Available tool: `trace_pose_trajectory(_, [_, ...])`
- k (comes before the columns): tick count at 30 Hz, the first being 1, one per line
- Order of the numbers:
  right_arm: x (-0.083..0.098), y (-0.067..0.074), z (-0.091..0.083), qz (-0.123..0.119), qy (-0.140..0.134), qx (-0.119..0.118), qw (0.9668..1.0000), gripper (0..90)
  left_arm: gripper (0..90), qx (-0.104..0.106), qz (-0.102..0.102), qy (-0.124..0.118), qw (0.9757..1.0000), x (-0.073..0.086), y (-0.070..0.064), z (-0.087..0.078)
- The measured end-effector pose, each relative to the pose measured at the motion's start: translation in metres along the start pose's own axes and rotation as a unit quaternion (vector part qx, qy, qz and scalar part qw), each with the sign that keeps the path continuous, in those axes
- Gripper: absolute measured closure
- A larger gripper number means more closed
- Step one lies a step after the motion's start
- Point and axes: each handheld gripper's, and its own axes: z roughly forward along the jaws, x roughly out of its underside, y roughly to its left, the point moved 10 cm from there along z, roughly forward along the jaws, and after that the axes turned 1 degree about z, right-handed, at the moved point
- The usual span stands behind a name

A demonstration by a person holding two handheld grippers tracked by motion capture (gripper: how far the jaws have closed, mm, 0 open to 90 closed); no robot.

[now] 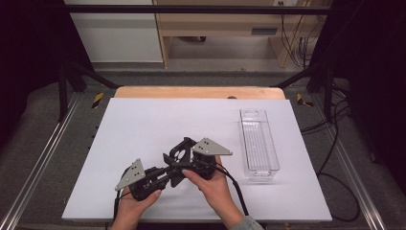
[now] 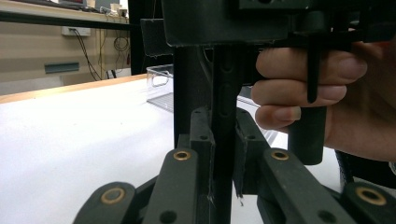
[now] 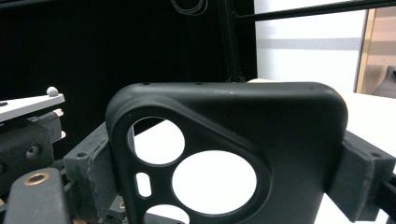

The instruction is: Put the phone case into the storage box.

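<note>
A black phone case (image 1: 181,152) with round camera cut-outs hangs just above the white table between both grippers. My right gripper (image 1: 186,157) spans the case's width, and in the right gripper view its pads (image 3: 93,172) press on both side edges of the case (image 3: 280,140). My left gripper (image 1: 170,174) comes in from the left. In the left gripper view its jaws (image 2: 223,154) are shut on a thin wall of the case (image 2: 224,93). A hand (image 2: 322,93) grips the right gripper's handle behind it.
A clear plastic bin (image 1: 258,141) lies lengthwise at the right of the white table top (image 1: 143,124); its end (image 2: 159,86) also stands behind the case. Cables trail off the table's right side. Black frame posts stand at the back corners.
</note>
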Motion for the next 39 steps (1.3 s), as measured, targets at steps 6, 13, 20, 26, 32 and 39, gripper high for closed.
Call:
trace_pose_trajectory(6, [0.002,-0.001,0.0,-0.002,0.005,0.004,1.0,13.0,80.7,-0.002,0.002,0.003,1.0,0.002,0.0,0.001])
trace_pose_trajectory(13, [0.003,-0.004,0.0,0.0,0.01,0.011,0.9999,13.1,79.1,-0.003,-0.003,0.003,1.0,0.002,0.001,0.0])
trace_pose_trajectory(20, [0.002,-0.01,-0.002,0.0,0.008,0.018,0.9998,13.1,78.2,-0.004,-0.004,0.006,1.0,0.003,0.002,0.001])
trace_pose_trajectory(26, [0.001,-0.014,-0.004,0.003,0.007,0.023,0.9997,13.1,78.2,-0.003,-0.005,0.006,1.0,0.003,0.002,0.0])
trace_pose_trajectory(32, [-0.001,-0.018,-0.006,0.005,0.005,0.027,0.9996,13.1,78.2,-0.002,-0.005,0.007,1.0,0.003,0.001,0.001])
trace_pose_trajectory(39, [-0.002,-0.022,-0.008,0.006,0.004,0.032,0.9995,13.1,78.3,-0.001,-0.005,0.008,1.0,0.004,0.001,0.001])
